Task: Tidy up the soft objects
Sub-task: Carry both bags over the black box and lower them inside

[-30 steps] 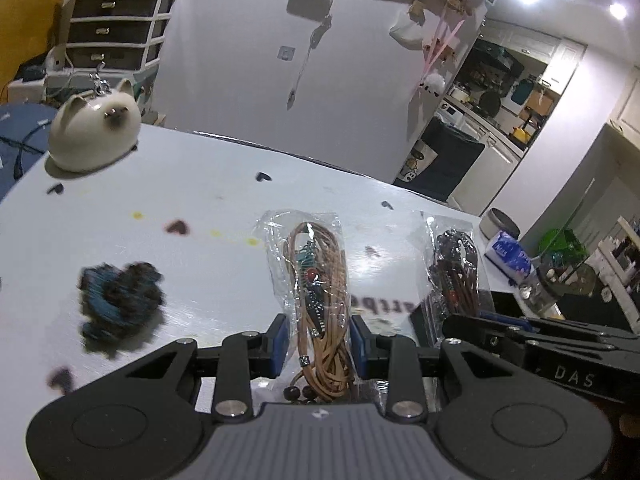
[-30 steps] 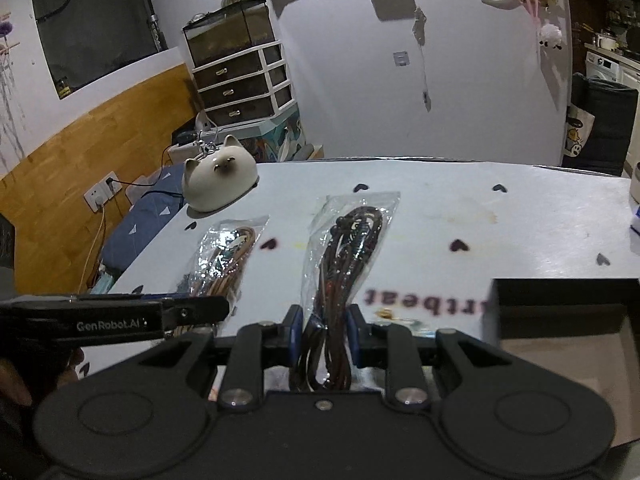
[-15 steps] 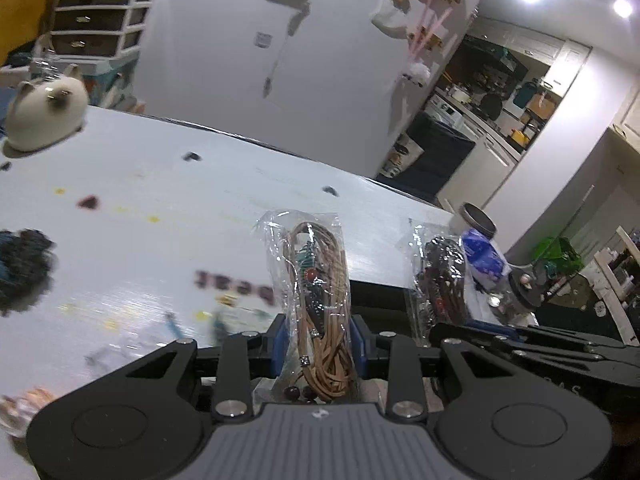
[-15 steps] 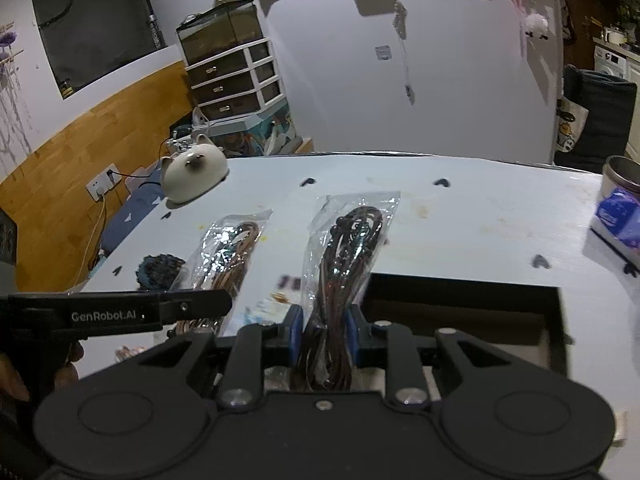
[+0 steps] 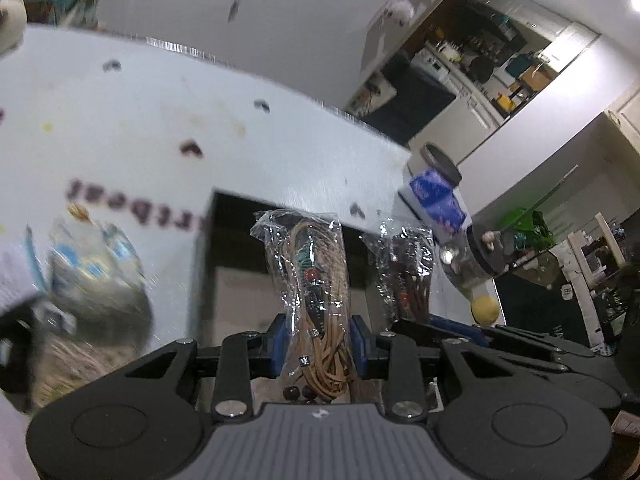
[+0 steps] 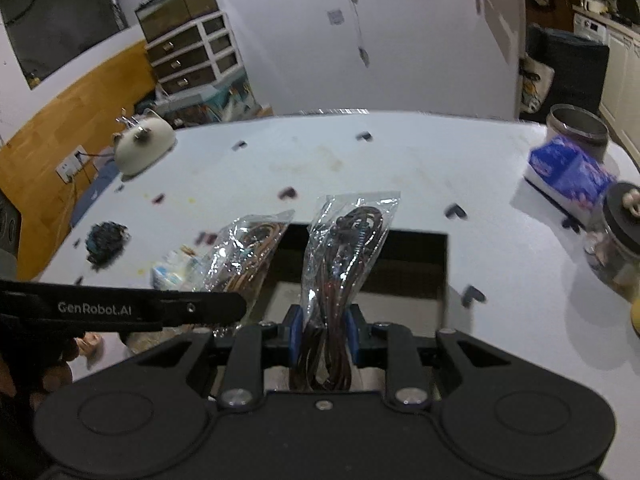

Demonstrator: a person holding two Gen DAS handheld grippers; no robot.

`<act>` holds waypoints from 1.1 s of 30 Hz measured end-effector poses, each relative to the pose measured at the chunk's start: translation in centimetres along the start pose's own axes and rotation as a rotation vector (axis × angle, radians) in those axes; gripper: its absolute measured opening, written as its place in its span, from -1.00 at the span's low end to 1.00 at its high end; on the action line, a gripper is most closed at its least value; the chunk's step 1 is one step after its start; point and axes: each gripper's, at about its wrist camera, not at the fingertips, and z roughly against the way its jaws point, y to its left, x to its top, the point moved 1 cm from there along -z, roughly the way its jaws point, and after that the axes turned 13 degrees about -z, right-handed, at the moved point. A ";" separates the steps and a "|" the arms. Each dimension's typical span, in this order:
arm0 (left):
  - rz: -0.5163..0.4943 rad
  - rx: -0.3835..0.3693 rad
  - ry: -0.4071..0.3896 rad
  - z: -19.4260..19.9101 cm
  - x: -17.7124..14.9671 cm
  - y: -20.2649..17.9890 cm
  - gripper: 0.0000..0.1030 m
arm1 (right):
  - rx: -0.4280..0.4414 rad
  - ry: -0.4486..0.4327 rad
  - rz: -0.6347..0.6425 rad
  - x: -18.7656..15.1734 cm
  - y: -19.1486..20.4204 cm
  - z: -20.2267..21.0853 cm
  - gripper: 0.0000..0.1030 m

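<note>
My left gripper (image 5: pixel 318 338) is shut on a clear bag of tan cord (image 5: pixel 316 280), held upright. My right gripper (image 6: pixel 322 330) is shut on a clear bag of dark brown cord (image 6: pixel 344 256). Both bags hang over an open black box (image 6: pixel 412 276) set on the white table; the box also shows in the left wrist view (image 5: pixel 236 248). The tan bag shows in the right wrist view (image 6: pixel 244 256), left of the dark bag. The dark bag shows in the left wrist view (image 5: pixel 408 276), right of the tan one.
On the table (image 6: pixel 360 168): a white cat-shaped figure (image 6: pixel 142 148) far left, a dark knitted item (image 6: pixel 106 240), a small blue-white packet (image 6: pixel 172 274), a blue tissue pack (image 6: pixel 568 172), a metal tin (image 6: pixel 576 128) and a glass jar (image 6: pixel 616 240) at right.
Both grippers moved right with their bags, from over the bare table to over the black box. The cat figure and knitted item have slid to the left of the views.
</note>
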 end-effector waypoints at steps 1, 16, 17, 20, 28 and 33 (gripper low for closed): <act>0.010 -0.007 0.016 -0.6 0.0 -0.2 -0.35 | -0.003 0.013 -0.001 0.0 -0.4 -0.2 -0.53; 0.126 -0.037 0.130 -5.8 0.2 0.1 -0.35 | -0.100 0.090 0.049 0.1 -2.4 -3.0 -0.35; 0.131 -0.041 0.143 -6.3 0.2 0.1 -0.35 | -0.108 0.090 0.054 0.1 -2.4 -3.0 -0.19; 0.142 -0.054 0.183 -7.7 0.1 0.2 -0.35 | -0.103 0.080 0.052 0.2 -2.6 -2.4 -0.15; 0.079 -0.081 0.222 -10.1 0.4 -1.4 -0.34 | -0.077 0.046 -0.004 0.6 -3.8 -0.2 -0.16; 0.079 -0.085 0.282 -11.8 0.0 -1.8 -0.33 | -0.082 0.036 -0.038 0.6 -4.4 0.5 -0.16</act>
